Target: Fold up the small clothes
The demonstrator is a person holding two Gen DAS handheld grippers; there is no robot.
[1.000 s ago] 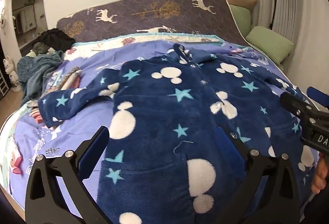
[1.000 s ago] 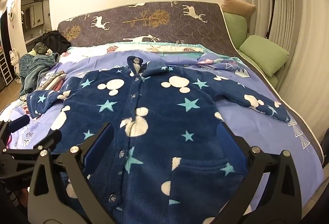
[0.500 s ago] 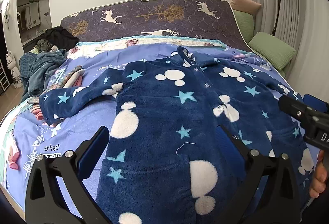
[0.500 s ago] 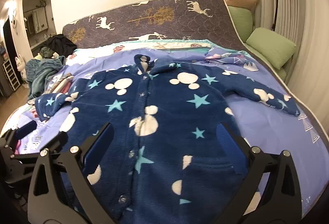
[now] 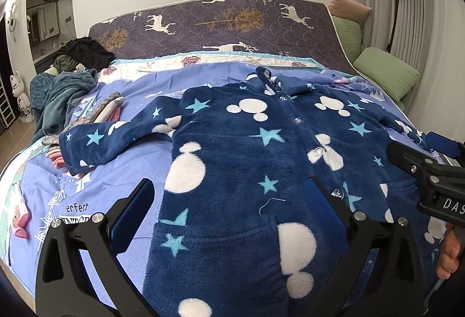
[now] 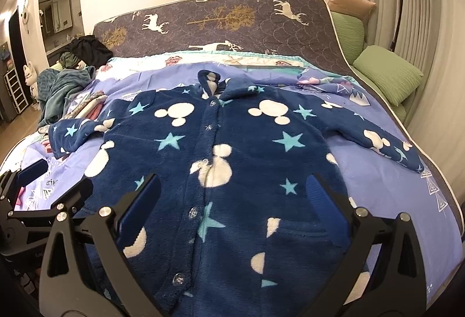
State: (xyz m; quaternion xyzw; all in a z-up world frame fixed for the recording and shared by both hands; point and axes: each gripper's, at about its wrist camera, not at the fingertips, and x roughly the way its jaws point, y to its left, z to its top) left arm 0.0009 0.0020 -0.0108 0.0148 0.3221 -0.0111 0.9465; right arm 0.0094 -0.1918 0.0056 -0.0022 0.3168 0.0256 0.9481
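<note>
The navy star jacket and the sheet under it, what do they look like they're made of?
Navy star jacket: looks like plush fleece, matte, with a fuzzy nap and soft thick edges; shiny, probably plastic buttons.
Lavender bedsheet: likely thin woven cotton or a blend, smooth and flat, with printed graphics and fine creases.

navy star-print jacket, lilac sheet

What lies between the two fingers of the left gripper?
The navy fleece jacket: its lower front, with a pocket, fills the gap of the open left gripper, as the left wrist view shows. Contact cannot be told.
</note>
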